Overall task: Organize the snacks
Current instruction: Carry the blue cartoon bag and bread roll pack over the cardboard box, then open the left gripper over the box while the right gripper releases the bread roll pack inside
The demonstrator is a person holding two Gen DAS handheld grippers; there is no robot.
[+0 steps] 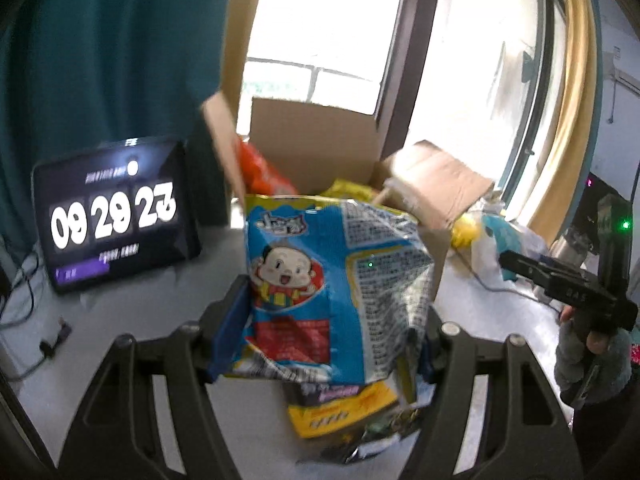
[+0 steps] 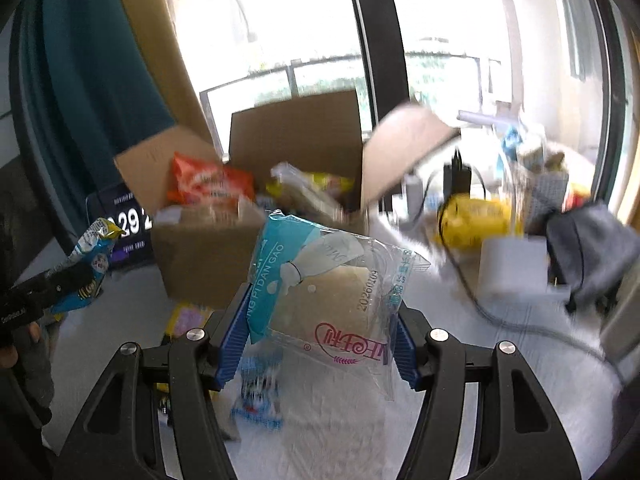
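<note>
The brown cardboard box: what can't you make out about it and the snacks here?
- Brown cardboard box bottom: both views, piled packets and its front wall hide it.
- Yellow packet on the table: left wrist view, blue cartoon snack bag covers it.
- Small blue packet: right wrist view, blurred.

Left gripper [image 1: 334, 312] clamps a blue snack bag [image 1: 336, 284] before the open cardboard box [image 1: 316, 148]

Bright daylight floods through tall windows [image 1: 320, 32] beside a teal curtain [image 1: 100, 60].
</note>
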